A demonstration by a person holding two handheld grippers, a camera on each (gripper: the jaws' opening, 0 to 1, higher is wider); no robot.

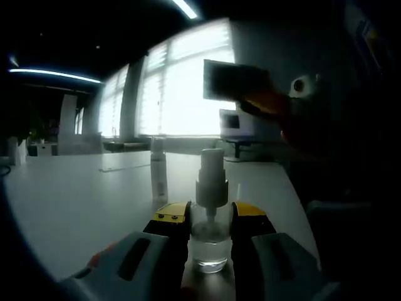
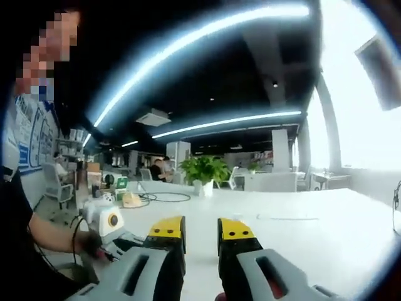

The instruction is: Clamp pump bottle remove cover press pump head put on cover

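Left tool (image 1: 210, 219) clamps a clear pump bottle (image 1: 210, 235) upright on a white bench (image 1: 75, 194); right tool (image 2: 193, 233) holds nothing.

In the left gripper view, the left tool's two yellow-tipped jaws press against either side of the bottle's clear lower body, which stands on the bench. The white pump head (image 1: 212, 179) rises bare above the jaws. Just behind and to the left of it a slim cover (image 1: 158, 169) stands upright on the bench, apart from the bottle. Bright windows (image 1: 182, 88) fill the wall beyond. In the right gripper view, the right tool's jaws sit slightly parted with bare bench between them. The other tool (image 2: 109, 229) enters low on the left, held in a person's hand. A potted plant (image 2: 203, 170) stands at the far end of the bench.
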